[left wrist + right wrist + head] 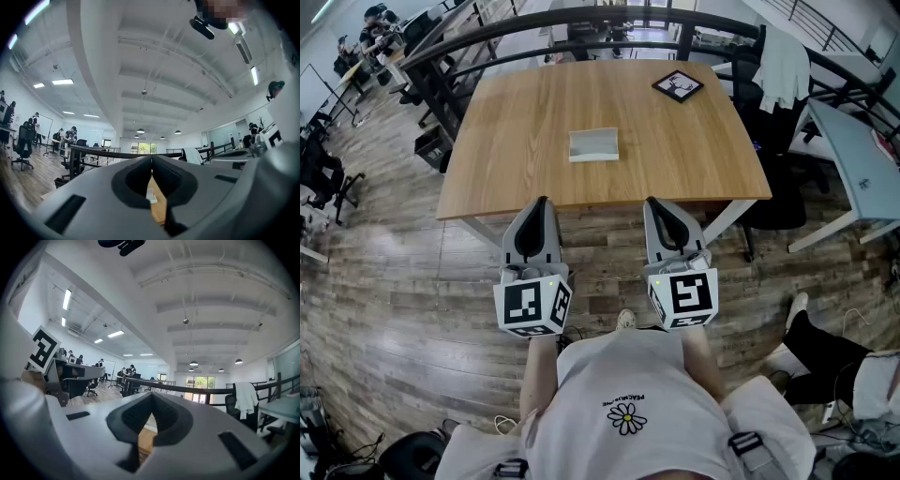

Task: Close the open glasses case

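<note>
An open white glasses case lies near the middle of the wooden table, its lid standing up. My left gripper hangs at the table's near edge, left of the case, jaws shut and empty. My right gripper is beside it to the right, also shut with nothing held. Both are well short of the case. In the left gripper view the case shows small through the gap under the meeting jaws. The right gripper view shows its jaws closed over the table edge.
A black framed marker card lies at the table's far right corner. A black railing runs behind the table. An office chair with a white garment stands at the right. A seated person's legs are at lower right.
</note>
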`<control>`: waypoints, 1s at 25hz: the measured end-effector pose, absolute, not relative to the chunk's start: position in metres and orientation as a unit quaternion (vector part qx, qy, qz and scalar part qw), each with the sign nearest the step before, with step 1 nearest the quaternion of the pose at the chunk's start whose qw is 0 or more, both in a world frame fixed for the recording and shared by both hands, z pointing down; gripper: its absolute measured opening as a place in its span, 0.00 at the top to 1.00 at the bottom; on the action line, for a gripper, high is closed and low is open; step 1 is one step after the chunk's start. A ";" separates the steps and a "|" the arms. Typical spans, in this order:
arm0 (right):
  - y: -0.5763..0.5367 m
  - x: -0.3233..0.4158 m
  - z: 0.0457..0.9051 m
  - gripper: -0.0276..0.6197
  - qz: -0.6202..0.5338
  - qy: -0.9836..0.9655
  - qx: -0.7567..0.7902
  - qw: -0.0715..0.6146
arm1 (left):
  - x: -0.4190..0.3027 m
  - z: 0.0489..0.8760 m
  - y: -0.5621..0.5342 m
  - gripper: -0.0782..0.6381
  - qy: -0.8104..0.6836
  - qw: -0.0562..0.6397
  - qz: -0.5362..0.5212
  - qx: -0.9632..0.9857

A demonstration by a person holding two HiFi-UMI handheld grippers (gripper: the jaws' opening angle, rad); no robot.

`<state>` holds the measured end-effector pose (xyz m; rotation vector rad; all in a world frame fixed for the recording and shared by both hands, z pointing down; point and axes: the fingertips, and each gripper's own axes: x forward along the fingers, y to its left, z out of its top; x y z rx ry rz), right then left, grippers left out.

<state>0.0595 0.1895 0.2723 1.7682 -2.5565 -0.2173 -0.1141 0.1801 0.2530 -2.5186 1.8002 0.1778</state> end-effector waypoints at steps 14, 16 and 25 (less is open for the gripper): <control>0.182 0.066 0.277 0.95 -0.042 -0.826 0.562 -0.009 | -0.108 0.259 0.170 0.87 0.583 0.014 0.046 -0.811; 0.179 0.067 0.279 0.95 -0.044 -0.825 0.563 -0.006 | -0.107 0.261 0.167 0.87 0.583 0.013 0.045 -0.811; 0.162 0.075 0.286 0.95 -0.046 -0.829 0.557 0.001 | -0.096 0.271 0.149 0.87 0.583 0.006 0.047 -0.811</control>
